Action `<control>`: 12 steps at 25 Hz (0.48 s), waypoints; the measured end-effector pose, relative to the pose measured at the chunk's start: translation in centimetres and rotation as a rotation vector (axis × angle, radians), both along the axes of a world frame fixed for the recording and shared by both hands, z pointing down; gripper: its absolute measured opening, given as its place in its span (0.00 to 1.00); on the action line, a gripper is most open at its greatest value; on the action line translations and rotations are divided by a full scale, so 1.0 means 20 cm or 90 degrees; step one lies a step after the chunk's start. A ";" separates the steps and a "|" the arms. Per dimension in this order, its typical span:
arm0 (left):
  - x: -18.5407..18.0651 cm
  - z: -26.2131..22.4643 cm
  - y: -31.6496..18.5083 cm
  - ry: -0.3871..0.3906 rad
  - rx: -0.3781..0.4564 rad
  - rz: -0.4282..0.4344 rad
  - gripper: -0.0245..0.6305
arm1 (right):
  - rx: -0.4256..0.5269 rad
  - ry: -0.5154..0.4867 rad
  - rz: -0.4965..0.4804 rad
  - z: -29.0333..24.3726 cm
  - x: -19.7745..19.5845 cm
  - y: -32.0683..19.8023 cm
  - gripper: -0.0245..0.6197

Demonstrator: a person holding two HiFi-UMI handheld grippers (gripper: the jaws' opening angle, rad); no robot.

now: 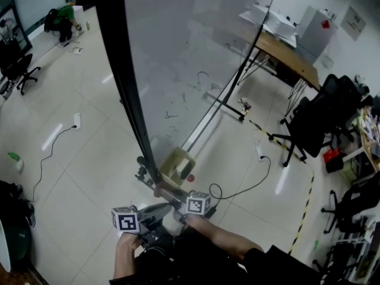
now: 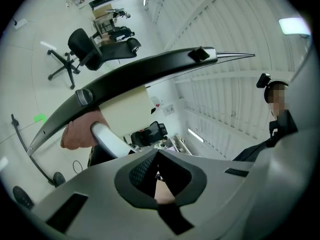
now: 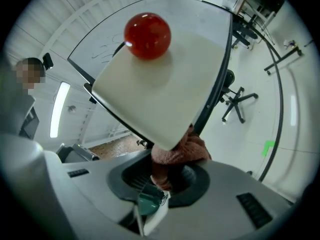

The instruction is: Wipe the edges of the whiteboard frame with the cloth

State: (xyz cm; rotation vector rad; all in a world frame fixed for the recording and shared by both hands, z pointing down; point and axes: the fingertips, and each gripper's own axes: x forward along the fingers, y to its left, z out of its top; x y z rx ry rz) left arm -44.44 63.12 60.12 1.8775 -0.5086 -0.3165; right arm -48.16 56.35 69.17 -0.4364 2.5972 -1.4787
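Note:
The whiteboard stands on the floor with a black frame point(image 1: 127, 82) down its left edge. At the frame's foot sits a beige tray point(image 1: 177, 162) with a small red ball point(image 1: 190, 178). My right gripper point(image 3: 167, 176) is shut on a pinkish-brown cloth point(image 3: 180, 151), pressed under the tray point(image 3: 160, 99) beside the black frame point(image 3: 220, 79). The red ball point(image 3: 147, 35) rests on the tray. My left gripper point(image 2: 157, 156) is shut with nothing in it, just below the frame point(image 2: 150, 71), and it sees the cloth point(image 2: 77, 131) to its left. In the head view both grippers meet near the cloth point(image 1: 163, 190).
A black office chair point(image 1: 309, 126) and a wooden desk point(image 1: 288, 55) stand to the right of the board. A power strip with a cable point(image 1: 76, 120) lies on the floor at left. Striped tape point(image 1: 306, 203) runs along the floor at right. The board's foot bar point(image 1: 225, 105) crosses behind it.

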 end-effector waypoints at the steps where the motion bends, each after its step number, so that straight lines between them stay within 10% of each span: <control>1: -0.01 -0.02 0.01 0.006 0.003 -0.001 0.03 | -0.004 -0.002 -0.003 -0.02 -0.01 0.02 0.17; 12: -0.09 -0.28 0.04 0.009 0.053 -0.019 0.03 | 0.048 -0.019 -0.019 -0.47 -0.07 0.06 0.17</control>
